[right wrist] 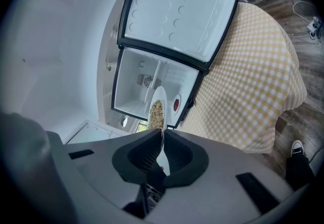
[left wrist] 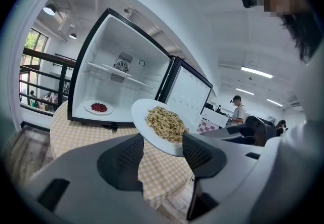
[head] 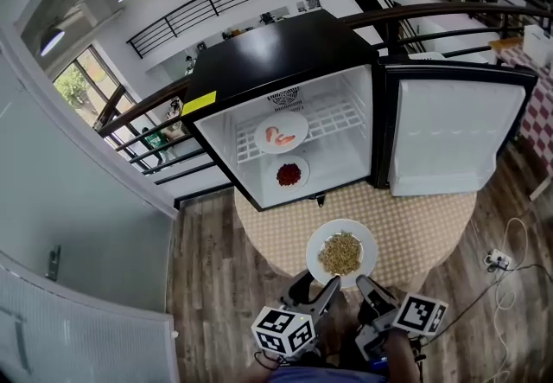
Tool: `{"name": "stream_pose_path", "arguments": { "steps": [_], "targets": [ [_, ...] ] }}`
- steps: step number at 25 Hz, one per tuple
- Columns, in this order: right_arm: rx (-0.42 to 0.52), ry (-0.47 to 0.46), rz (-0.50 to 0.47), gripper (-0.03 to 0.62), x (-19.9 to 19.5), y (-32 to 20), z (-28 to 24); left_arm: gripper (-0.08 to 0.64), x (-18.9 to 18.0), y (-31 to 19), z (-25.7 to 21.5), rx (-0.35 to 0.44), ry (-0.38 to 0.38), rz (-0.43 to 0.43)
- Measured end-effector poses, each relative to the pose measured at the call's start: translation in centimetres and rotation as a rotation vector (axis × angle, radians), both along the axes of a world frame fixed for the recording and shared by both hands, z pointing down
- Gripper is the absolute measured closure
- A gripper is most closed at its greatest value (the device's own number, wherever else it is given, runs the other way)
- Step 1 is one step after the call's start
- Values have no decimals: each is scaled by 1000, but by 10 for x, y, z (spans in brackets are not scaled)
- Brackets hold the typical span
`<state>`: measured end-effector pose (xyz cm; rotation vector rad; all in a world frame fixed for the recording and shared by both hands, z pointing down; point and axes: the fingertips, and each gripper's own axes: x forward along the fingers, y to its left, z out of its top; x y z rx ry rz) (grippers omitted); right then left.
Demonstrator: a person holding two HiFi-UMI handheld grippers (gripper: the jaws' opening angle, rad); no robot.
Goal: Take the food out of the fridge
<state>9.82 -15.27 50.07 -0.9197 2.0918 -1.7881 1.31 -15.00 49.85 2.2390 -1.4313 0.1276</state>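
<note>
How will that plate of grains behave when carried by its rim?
The plate looks stiff and glazed, so probably slippery and breakable. Pinched at its rim by the right gripper, it may tip; the loose grains could slide off.

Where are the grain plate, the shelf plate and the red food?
grain plate (head: pixel 342 226): head view, bare far rim.
shelf plate (head: pixel 283 119): head view, bare upper part.
red food (head: pixel 289 174): head view, heap's middle.
</note>
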Motion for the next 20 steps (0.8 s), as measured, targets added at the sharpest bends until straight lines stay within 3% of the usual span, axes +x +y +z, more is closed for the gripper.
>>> {"name": "stream_pose_path", "arguments": {
  "steps": [10,15,20],
  "targets": [
    [12,35,17,568,-62,54,-7,322,-62,53,-8,3,25,-3],
    [34,6,25,568,-95,91,-11,322,-91,90,-9,14,33,26],
    [45,88,43,567,-107,130,-5,322,-110,127,-11,21,48,55]
  ]
}}
